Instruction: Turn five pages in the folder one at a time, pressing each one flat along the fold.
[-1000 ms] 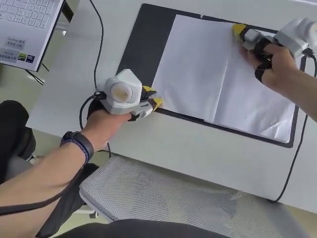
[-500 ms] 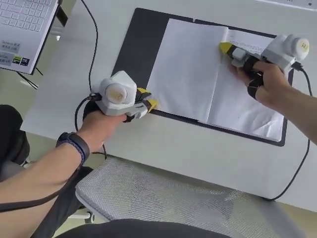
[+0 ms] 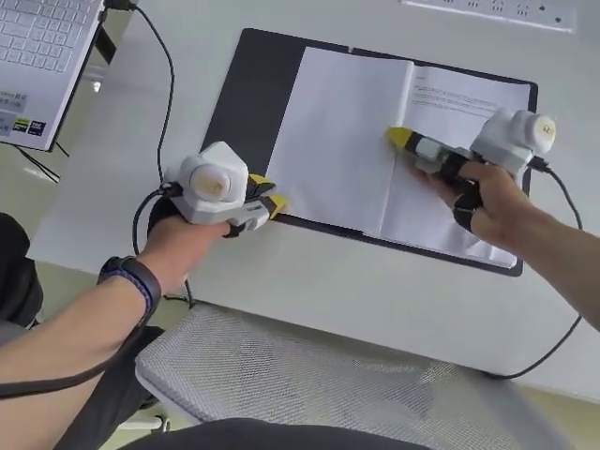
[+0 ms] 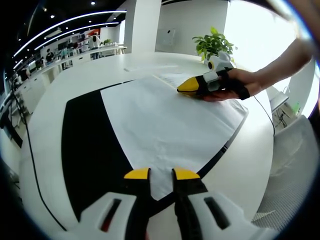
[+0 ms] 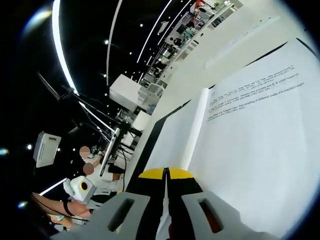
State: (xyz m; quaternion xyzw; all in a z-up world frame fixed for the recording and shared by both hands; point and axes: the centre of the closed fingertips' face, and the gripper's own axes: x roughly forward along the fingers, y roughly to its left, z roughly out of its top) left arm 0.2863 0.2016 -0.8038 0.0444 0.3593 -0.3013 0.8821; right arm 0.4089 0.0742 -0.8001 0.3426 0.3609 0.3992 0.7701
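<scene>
Now your closed right hand-held gripper [image 3: 398, 138] flattens the white paper page [image 3: 333, 141] along the fold [image 3: 388, 192] while your barely parted left hand-held gripper [image 3: 265, 195] pins the black folder [image 3: 246, 84].

L gripper [image 4: 161, 174] jaws ajar at page [image 4: 165, 120] corner; R gripper [image 4: 186, 86] on page.

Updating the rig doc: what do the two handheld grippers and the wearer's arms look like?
The left gripper and right gripper both have white moulded plastic bodies, grey jaw arms and yellow jaw tips. A black cable trails from the left one, and a second black cable from the right. The forearms have no sleeves. A dark wristband sits on the left wrist, black fingerless straps on the right hand.
</scene>
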